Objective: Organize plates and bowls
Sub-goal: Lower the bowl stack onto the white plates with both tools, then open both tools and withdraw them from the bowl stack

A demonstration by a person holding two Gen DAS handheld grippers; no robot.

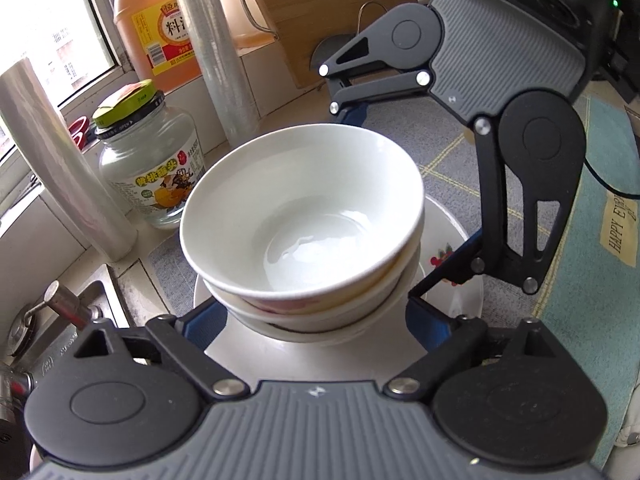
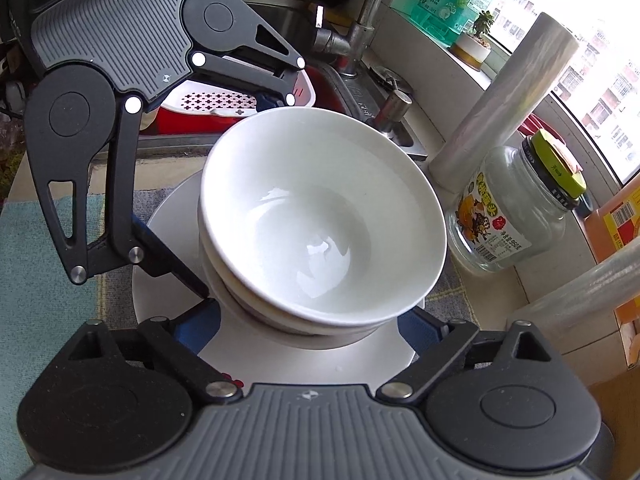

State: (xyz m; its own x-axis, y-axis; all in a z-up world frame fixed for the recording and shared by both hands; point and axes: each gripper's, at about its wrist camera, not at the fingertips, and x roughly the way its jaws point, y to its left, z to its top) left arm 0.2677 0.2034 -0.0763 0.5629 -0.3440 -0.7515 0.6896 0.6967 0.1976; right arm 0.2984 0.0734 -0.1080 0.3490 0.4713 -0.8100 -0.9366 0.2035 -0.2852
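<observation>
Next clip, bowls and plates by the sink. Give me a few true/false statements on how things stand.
1. The top white bowl sits nested in other bowls. True.
2. The bowl stack stands directly on the cloth. False: it stands on a white plate.
3. The glass jar has a red lid. False: the lid is green.
4. The left claw is open around the stack's base. True.
5. The top bowl holds food. False: it is empty.

Lower bowls (image 1: 304, 308) mostly hidden; plate (image 2: 280, 360) partly covered.
</observation>
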